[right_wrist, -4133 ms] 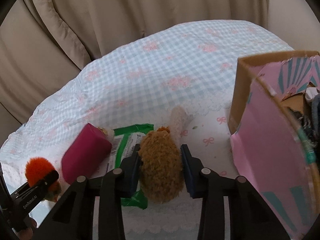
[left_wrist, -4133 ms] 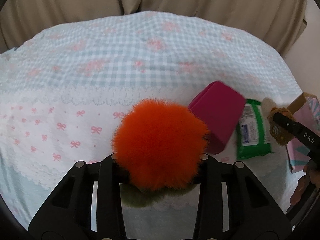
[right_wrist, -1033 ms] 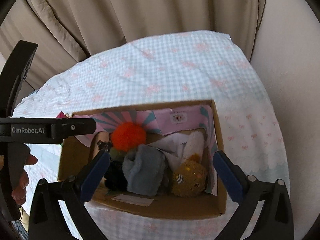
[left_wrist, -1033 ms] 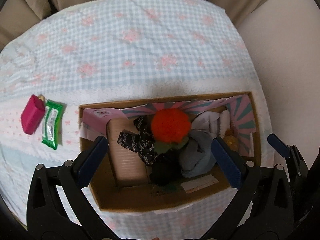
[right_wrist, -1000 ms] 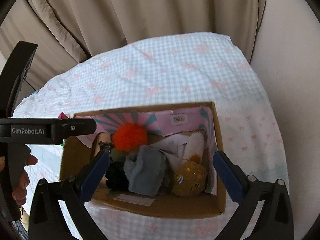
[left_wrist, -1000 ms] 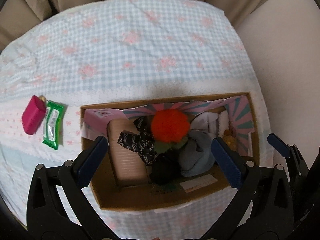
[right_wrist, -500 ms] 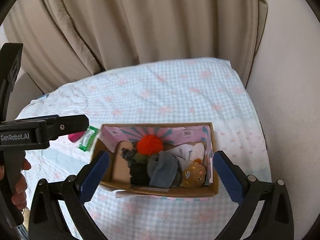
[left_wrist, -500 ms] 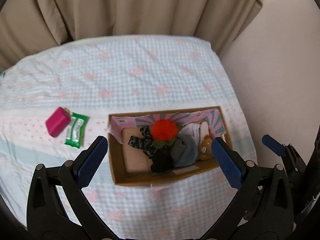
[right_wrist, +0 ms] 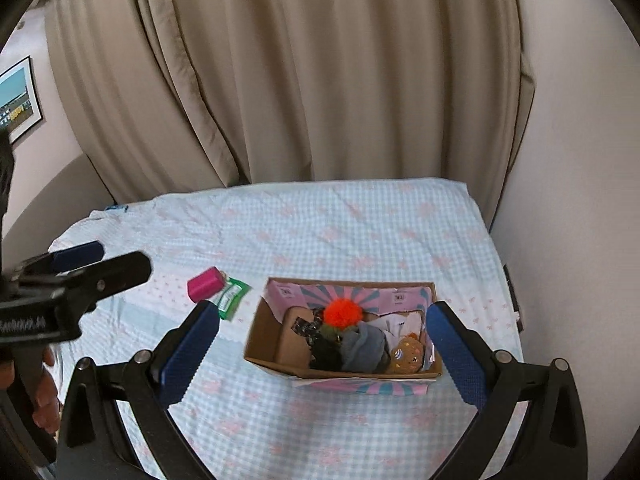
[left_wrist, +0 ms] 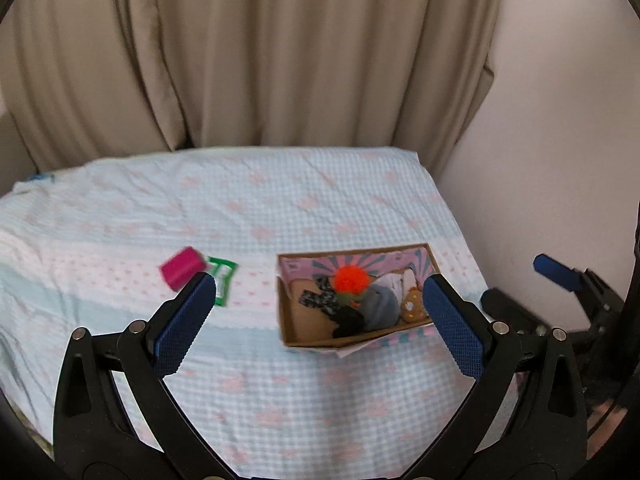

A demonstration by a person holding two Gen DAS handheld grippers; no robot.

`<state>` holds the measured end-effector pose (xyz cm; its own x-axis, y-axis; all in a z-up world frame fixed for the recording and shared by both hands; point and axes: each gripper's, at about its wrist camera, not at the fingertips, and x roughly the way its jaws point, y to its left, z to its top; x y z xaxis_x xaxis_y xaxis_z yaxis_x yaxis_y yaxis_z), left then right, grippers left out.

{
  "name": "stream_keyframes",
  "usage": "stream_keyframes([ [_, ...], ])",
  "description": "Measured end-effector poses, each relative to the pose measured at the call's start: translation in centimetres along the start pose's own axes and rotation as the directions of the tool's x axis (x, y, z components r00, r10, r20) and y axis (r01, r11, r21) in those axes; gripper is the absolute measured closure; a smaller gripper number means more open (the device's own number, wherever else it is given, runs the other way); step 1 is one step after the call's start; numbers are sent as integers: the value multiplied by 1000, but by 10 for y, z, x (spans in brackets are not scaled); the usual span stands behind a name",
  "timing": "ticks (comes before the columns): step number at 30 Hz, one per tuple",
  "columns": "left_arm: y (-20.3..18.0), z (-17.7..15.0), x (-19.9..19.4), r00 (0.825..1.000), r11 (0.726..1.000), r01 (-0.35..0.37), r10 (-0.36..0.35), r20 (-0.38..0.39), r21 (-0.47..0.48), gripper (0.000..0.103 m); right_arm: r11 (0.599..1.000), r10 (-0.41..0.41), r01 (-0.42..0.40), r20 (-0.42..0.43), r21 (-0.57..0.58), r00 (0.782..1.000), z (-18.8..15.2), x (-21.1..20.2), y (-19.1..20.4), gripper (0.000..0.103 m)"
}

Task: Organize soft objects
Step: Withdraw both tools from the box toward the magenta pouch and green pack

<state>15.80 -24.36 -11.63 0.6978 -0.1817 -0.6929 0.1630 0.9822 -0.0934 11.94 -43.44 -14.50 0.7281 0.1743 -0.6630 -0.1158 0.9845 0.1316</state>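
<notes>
Blue-padded fingers [left_wrist: 186, 322] of the left gripper [left_wrist: 318, 322] spread wide and empty; the right gripper [right_wrist: 320, 346] gapes likewise, holding nothing. Between them, on the checked bedspread [right_wrist: 340, 224], the cardboard box [right_wrist: 260, 336] holds an orange pompom [right_wrist: 343, 312], grey cloth [right_wrist: 366, 346] and brown plush toy [right_wrist: 408, 356]. Left of it lie a magenta pouch [right_wrist: 205, 283] and green wipes packet [right_wrist: 231, 297].

Soft, even indoor light; no glare seen.
Strong fisheye bend and dark vignette at edges in both views. Slight motion blur noted in left view, esp. on pink pouch [left_wrist: 182, 267]; shadows faint.
</notes>
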Motion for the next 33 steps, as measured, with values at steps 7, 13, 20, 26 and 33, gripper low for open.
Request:
stream_keyframes([
  [7,41,-21,-46,996,997,-67,69,59,-29,0,999,38,-38,36,12,999,-1,-21,27,0],
  [13,97,-29,-64,993,994,-87,91,74,-64,0,998,67,-68,37,11,997,-3,-17,66,0],
  [20,183,-27,-54,997,997,-60,62,52,-38,0,997,63,-65,38,41,997,-6,14,133,0],
  [26,257,-8,-10,1000,999,15,-15,-3,49,0,989,23,-33,74,145,997,-13,57,186,0],
  [33,320,9,79,991,985,115,-105,-78,131,0,981,-86,74,56,178,995,-28,132,233,0],
])
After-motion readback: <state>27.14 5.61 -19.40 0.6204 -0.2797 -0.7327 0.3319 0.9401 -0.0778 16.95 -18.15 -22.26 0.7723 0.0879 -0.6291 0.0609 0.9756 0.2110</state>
